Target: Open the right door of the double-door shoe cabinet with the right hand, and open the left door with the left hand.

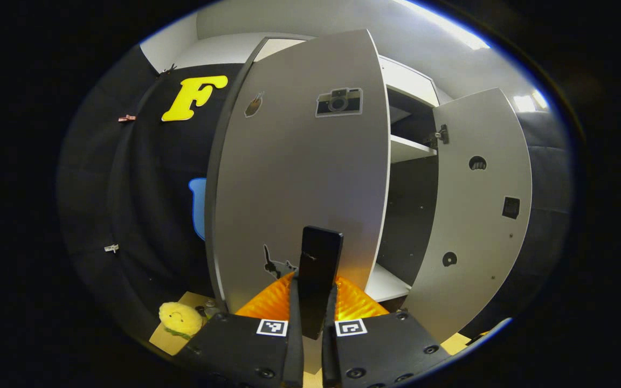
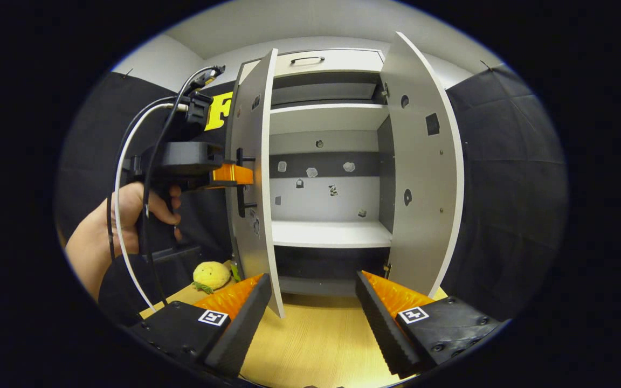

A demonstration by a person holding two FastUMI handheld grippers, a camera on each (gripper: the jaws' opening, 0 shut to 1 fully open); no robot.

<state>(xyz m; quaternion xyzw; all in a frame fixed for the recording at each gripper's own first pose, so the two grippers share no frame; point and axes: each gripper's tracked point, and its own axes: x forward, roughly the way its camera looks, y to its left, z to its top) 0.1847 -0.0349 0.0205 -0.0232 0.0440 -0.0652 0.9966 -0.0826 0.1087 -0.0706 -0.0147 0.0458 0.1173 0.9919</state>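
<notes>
The grey left door (image 1: 299, 178) of the shoe cabinet stands swung out, with small stickers on its face. My left gripper (image 1: 314, 302) is shut on its black upright handle (image 1: 319, 253). In the right gripper view, a hand (image 2: 122, 226) holds that left gripper (image 2: 235, 175) on the handle (image 2: 243, 186) of the left door (image 2: 254, 161). The right door (image 2: 421, 188) is swung wide, showing its inner face with hinge holes, and it also appears in the left gripper view (image 1: 477, 215). My right gripper (image 2: 316, 318) is open, low before the cabinet, touching nothing.
Inside the cabinet are white shelves (image 2: 332, 234) without shoes, and a drawer front (image 2: 326, 60) sits on top. A yellow plush toy (image 2: 211, 275) lies on the wooden surface (image 2: 310, 345) left of the cabinet. Black cloth walls close both sides.
</notes>
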